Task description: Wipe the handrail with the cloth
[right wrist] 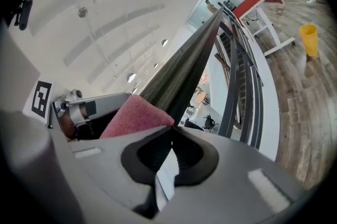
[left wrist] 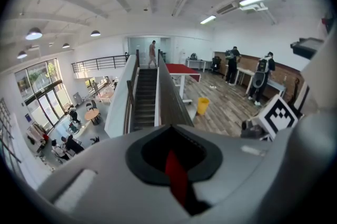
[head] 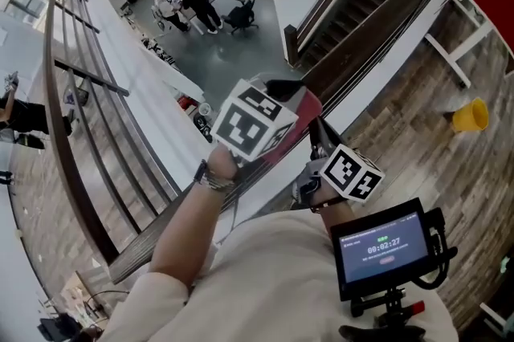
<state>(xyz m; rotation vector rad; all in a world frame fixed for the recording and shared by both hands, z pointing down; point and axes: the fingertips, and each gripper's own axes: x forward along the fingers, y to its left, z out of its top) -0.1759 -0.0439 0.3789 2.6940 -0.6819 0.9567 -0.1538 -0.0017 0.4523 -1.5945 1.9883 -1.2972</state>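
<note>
your left gripper (left wrist: 171, 168) has its jaws closed on the red cloth (head: 305, 111), which lies on the handrail (head: 377, 35). the right gripper (right wrist: 164, 162) is closed on nothing, at the cloth's five o'clock. the wiping seems in hand; next, i think, slide the cloth along the rail toward one o'clock, with pressure.

Cloth (right wrist: 134, 115) reads as fuzzy red terry, matt and nappy, with a strip of it pinched in the left gripper (left wrist: 171, 129), which is smooth matt grey plastic. Handrail (right wrist: 192, 60) looks like dark wood, smooth with a dull sheen. Floor (head: 418, 148) is grained wood plank, satin. Right gripper (right wrist: 171, 131) is the same matt grey plastic, black-lined.
</note>
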